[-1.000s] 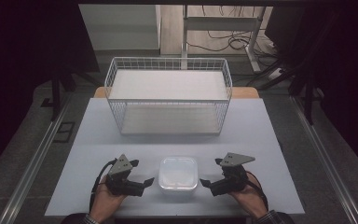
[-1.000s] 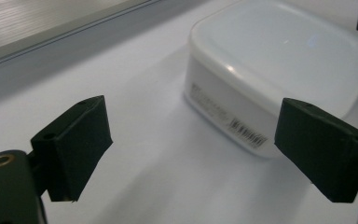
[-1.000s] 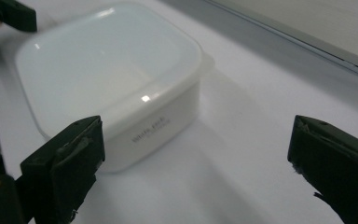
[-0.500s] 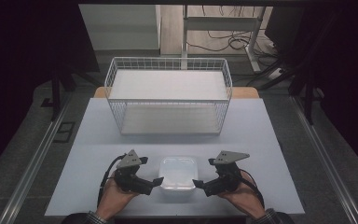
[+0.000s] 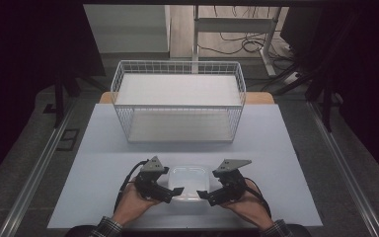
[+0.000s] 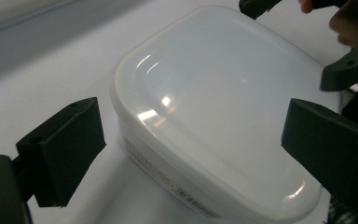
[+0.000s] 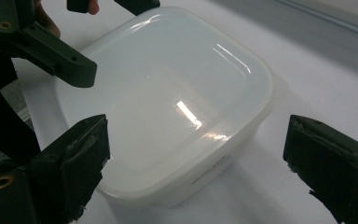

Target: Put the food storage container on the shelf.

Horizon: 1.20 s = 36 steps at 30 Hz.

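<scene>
A white plastic container (image 5: 190, 180) with a snap-on lid sits on the table near the front edge. My left gripper (image 5: 172, 181) is at its left side and my right gripper (image 5: 209, 184) at its right side, each held in a hand. In the left gripper view the container (image 6: 214, 107) lies between the wide-set jaws of the left gripper (image 6: 193, 140), and the pads are clear of its walls. The right gripper (image 7: 196, 158) straddles the container (image 7: 168, 102) the same way, without contact. Both pairs of jaws have just been closing slightly.
A white wire basket (image 5: 177, 98) stands at the back middle of the pale tabletop (image 5: 286, 148). Metal rails run along both table sides. Cables lie on the floor behind the table.
Both hands have moved inward toward the container. The jaws, which stood beside it, now reach around its near corners.
</scene>
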Motion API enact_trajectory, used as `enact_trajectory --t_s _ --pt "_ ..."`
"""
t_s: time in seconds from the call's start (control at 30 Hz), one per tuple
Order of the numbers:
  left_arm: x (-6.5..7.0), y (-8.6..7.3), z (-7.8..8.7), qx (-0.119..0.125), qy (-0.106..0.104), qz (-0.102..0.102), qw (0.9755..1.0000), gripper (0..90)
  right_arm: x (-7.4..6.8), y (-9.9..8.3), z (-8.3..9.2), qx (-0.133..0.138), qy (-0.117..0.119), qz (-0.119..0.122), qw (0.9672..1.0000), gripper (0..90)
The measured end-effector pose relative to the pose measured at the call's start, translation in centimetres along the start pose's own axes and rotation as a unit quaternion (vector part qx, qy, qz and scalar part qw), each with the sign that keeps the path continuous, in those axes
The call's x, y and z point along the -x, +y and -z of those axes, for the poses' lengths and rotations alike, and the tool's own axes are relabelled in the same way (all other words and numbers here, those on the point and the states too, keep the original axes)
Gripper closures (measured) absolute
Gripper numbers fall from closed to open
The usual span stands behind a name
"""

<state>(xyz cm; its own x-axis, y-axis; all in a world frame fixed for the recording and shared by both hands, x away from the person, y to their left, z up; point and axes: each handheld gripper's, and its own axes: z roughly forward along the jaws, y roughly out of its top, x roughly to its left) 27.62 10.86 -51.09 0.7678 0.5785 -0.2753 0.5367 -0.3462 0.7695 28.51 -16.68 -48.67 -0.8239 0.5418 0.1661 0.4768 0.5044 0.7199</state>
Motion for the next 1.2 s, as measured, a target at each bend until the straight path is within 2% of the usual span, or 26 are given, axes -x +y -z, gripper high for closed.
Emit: enact_trajectory --t_s 0.03,0.1,0.13,0.17,0.2,0.27,0.33,0.4,0.43,0.47,0.5,0.57,0.63,0.7,0.83,0.9,0.93,0.97,1.03,1.2 --pt "-0.2 -0.1 0.0 0.0 -0.01 0.013 0.9999 6.0 0.0 0.0 -0.1 -0.003 0.001 -0.002 1.0 6.9" --pt "-0.3 -0.3 0.0 -0.001 -0.033 0.026 0.9991 10.2 0.2 0.0 -0.3 -0.006 0.011 -0.016 0.9998 7.0" --pt "-0.2 -0.4 0.0 -0.002 -0.033 0.027 0.9991 10.9 0.3 0.0 -0.4 -0.01 0.021 -0.025 0.9994 9.5" --pt "0.0 -0.4 0.0 -0.003 -0.032 0.026 0.9991 10.9 0.3 0.0 -0.4 -0.01 0.021 -0.025 0.9994 9.5" --pt "0.1 -0.4 0.1 -0.006 -0.032 0.025 0.9991 13.2 0.3 0.0 -0.4 -0.019 0.041 -0.035 0.9984 12.2" --pt "0.3 -0.6 0.4 -0.009 -0.032 0.039 0.9987 14.3 0.1 0.0 -0.4 -0.024 0.039 -0.037 0.9983 13.0" --pt "0.3 -0.9 0.8 -0.011 -0.039 0.064 0.9971 19.2 -0.1 0.0 0.0 -0.03 0.032 -0.04 0.9982 19.3" --pt "0.3 -1.2 1.4 -0.006 -0.043 0.074 0.9963 28.0 -0.1 0.0 0.6 -0.03 0.029 -0.046 0.998 30.3" --pt "0.3 -1.3 1.7 -0.002 -0.04 0.074 0.9965 32.3 -0.1 0.0 0.9 -0.028 0.026 -0.049 0.998 35.3" --pt "0.5 -1.4 1.9 -0.001 -0.036 0.073 0.9967 41.0 -0.1 -0.1 1.3 -0.028 0.027 -0.068 0.9969 42.2" --pt "0.6 -1.4 2.1 0.0 -0.031 0.072 0.9969 41.0 -0.1 -0.1 1.3 -0.028 0.027 -0.068 0.9969 42.2" --pt "0.8 -1.4 2.6 0.002 -0.024 0.077 0.9967 48.6 -0.2 -0.3 1.6 -0.024 0.028 -0.081 0.996 48.5" --pt "0.9 -1.5 3.1 0.008 -0.027 0.085 0.996 55.9 -0.3 -0.4 2.0 -0.021 0.027 -0.088 0.9956 54.0" --pt "0.9 -1.7 3.4 0.018 -0.023 0.091 0.9954 62.6 -0.5 -0.5 2.3 -0.009 0.02 -0.088 0.9959 59.6" --pt "0.9 -1.5 3.8 0.03 -0.006 0.086 0.9958 69.0 -0.7 -0.6 2.7 0.021 0.008 -0.098 0.9949 68.9" --pt "0.9 -1.5 3.9 0.038 -0.002 0.09 0.9952 73.0 -0.5 -0.9 2.7 0.037 0.011 -0.111 0.993 74.0" --pt "0.9 -1.5 4.0 0.04 0.001 0.091 0.995 79.2 -0.4 -1.0 2.8 0.05 0.005 -0.115 0.992 78.8" --pt "0.9 -1.5 4.0 0.039 0.005 0.089 0.9953 79.2 -0.4 -1.0 2.8 0.05 0.005 -0.115 0.992 78.8" --pt "1.0 -1.5 3.8 0.041 0.013 0.088 0.9952 79.2 -0.6 -1.0 2.7 0.055 -0.013 -0.098 0.9935 79.0" --pt "0.9 -1.3 3.6 0.045 0.023 0.088 0.9948 79.3 -0.4 -0.8 2.7 0.065 -0.017 -0.098 0.9929 79.0"
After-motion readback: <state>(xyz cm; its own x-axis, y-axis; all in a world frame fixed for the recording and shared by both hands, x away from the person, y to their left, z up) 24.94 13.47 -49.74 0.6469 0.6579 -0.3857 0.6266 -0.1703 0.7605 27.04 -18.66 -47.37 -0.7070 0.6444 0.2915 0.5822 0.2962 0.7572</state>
